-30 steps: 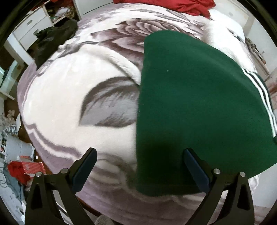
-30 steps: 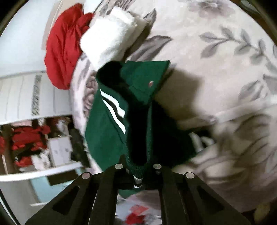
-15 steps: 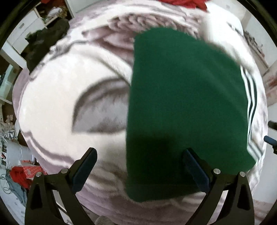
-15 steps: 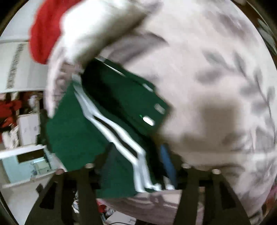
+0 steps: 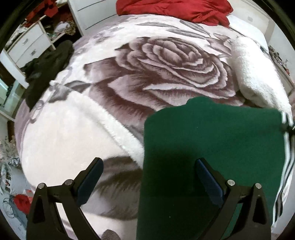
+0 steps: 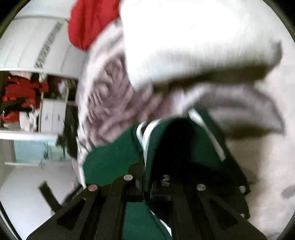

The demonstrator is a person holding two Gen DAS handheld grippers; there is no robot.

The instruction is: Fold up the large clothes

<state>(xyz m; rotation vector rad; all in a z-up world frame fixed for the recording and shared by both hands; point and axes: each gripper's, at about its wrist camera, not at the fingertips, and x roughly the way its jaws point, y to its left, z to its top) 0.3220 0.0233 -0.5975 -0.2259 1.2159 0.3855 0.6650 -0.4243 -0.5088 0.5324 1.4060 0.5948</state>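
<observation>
Folded shorter than a second ago, the green garment [image 5: 212, 147] lies on the rose-print blanket [image 5: 166, 64], its far edge drawn back toward the camera. Nearest, the left gripper [image 5: 147, 179] hangs released over the garment's left edge, touching nothing. The right gripper [image 6: 147, 177], after briefly opening, has clamped again, seemingly on the white-striped hem through the blur, probably to carry another fold. Beyond sit a white towel [image 5: 258, 73] and red cloth [image 5: 175, 9].

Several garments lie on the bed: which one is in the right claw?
The green garment with white stripes: the shut right claw pinches its striped edge. The red garment lies at the far end, and the dark garment hangs off the bed's side, untouched.
</observation>
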